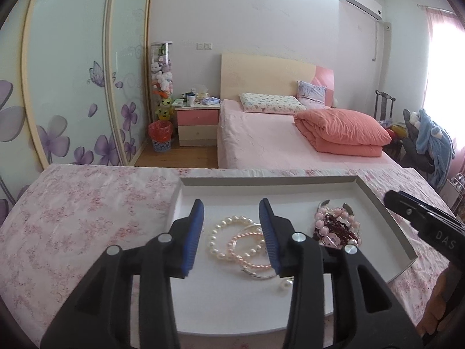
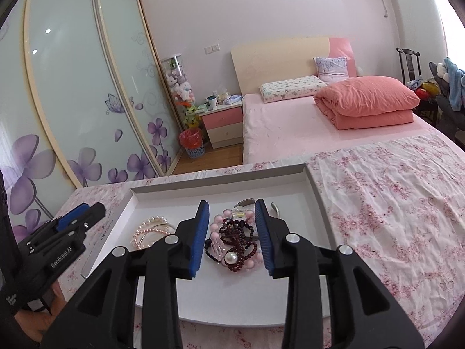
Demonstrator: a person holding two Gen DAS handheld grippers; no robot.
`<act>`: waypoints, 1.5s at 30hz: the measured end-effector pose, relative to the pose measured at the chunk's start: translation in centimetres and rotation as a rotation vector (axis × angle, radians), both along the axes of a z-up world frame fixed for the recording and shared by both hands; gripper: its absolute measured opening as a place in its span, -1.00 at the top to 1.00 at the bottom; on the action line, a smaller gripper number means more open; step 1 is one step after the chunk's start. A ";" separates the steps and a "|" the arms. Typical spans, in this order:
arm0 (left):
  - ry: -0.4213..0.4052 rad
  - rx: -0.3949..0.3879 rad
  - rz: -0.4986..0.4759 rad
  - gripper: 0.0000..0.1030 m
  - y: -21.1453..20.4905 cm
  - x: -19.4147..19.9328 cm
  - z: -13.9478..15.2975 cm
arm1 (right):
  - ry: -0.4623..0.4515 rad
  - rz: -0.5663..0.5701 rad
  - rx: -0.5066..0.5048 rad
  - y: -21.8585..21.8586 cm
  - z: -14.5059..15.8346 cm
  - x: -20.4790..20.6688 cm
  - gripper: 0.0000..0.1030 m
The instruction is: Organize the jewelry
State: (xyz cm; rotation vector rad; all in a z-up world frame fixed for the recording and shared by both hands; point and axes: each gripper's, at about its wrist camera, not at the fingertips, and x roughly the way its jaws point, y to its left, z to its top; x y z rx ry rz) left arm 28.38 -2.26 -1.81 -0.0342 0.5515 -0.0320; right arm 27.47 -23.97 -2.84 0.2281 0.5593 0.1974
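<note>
Both tongs, left gripper (image 1: 231, 234) and right gripper (image 2: 232, 237), hover spread and empty over the shallow white cardboard tray (image 2: 312, 184); its tangled dark-red and pink bead bracelets (image 2: 235, 240) could snag and lift together.

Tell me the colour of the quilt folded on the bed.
Coral pink quilt, clearest in the right wrist view.

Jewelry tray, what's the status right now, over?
Left gripper open over pearl bracelets. Right gripper open over dark bead pile. All jewelry inside white tray. Nothing gripped, nothing blocking.
</note>
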 end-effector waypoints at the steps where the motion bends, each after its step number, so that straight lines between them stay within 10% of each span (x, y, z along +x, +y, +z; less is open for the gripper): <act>1: -0.004 0.001 0.010 0.20 0.4 -0.3 0.2 | -0.002 -0.002 0.000 -0.1 0.1 -0.1 0.34; 13: -0.052 0.007 0.066 -0.09 2.9 -5.7 2.6 | -0.028 -0.008 -0.021 0.5 2.1 -5.0 0.11; 29: -0.099 0.033 0.038 -0.92 3.3 -14.7 3.8 | -0.109 -0.030 -0.138 2.3 3.4 -12.8 -0.73; 45: -0.196 0.065 0.056 -0.92 3.0 -20.8 3.7 | -0.153 -0.085 -0.134 1.7 3.3 -17.6 -0.97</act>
